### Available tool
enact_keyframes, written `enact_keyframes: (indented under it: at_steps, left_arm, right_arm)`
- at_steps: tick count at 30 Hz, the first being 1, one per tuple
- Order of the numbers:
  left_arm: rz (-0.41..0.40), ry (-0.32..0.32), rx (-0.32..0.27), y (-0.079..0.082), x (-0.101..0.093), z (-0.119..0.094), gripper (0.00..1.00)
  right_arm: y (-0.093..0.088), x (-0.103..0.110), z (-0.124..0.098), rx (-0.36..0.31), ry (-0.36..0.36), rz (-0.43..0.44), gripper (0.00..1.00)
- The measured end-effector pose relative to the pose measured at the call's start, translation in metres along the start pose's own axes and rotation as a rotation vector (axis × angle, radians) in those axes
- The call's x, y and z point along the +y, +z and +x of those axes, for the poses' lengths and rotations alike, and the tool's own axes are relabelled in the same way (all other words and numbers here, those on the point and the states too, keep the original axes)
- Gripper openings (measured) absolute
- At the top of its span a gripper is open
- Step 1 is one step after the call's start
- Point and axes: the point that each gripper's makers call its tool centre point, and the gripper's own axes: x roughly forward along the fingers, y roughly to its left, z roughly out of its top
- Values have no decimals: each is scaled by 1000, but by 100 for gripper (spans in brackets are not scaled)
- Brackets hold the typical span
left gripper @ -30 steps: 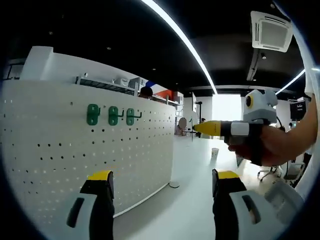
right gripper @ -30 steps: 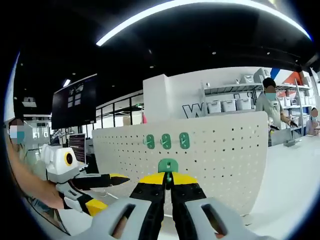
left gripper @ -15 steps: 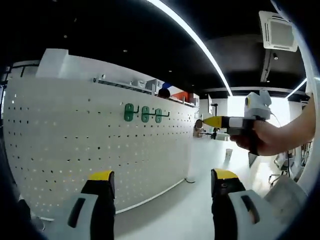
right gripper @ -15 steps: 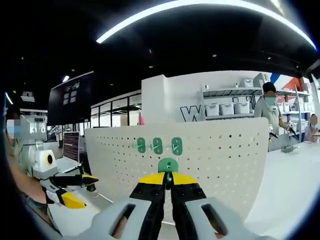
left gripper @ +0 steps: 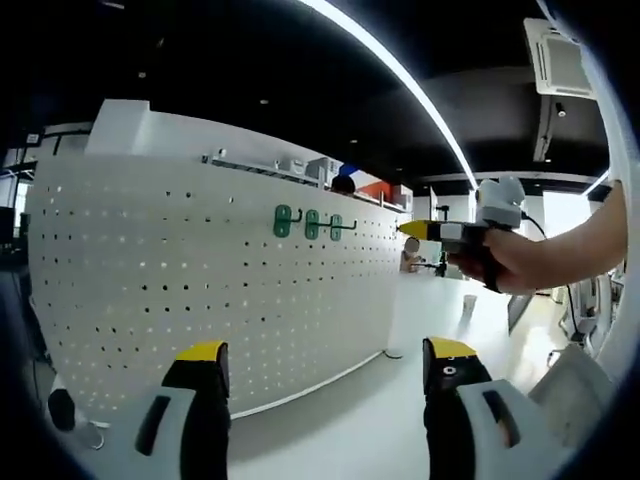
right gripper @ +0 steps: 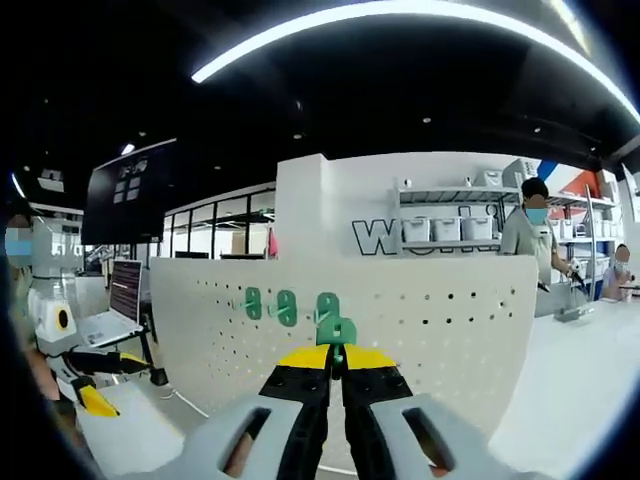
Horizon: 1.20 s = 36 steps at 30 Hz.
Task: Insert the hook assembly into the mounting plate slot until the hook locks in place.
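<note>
While the right gripper point(right gripper: 336, 362) has its fingers pressed together on the green hook assembly point(right gripper: 336, 330), this piece stands up just above the yellow tips and points forward at the white mounting plate point(right gripper: 440, 320), a pegboard full of small holes. The plate lies straight ahead of these fingers, and the right hand is clearly the nearer one to it. Three green hooks point(right gripper: 286, 306) already sit in a row on the plate, just left of the held piece, so the free holes beside them are, I think, the target. The left gripper point(left gripper: 325, 365) has its fingers wide apart and holds nothing; it hangs over the white bench point(left gripper: 350, 430). Farther back stand shelves with boxes point(right gripper: 450, 228) and a person point(right gripper: 530, 235).
</note>
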Motion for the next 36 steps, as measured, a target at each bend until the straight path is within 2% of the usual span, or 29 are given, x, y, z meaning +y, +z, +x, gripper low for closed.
enact_keyframes:
  at_steps: [3, 6, 17, 36]
  left_arm:
    - [-23, 24, -5, 2, 5, -2, 81]
    - [-13, 29, -18, 5, 5, -3, 81]
    - [-9, 60, 6, -2, 11, -19, 81]
    - [-11, 98, 7, -1, 15, -32, 79]
  right_arm:
    - [1, -6, 6, -6, -12, -2, 1]
    - [1, -11, 13, -10, -19, -3, 1]
    - [7, -18, 35, -29, -17, -26, 1]
    - [8, -28, 55, -33, -44, -82, 1]
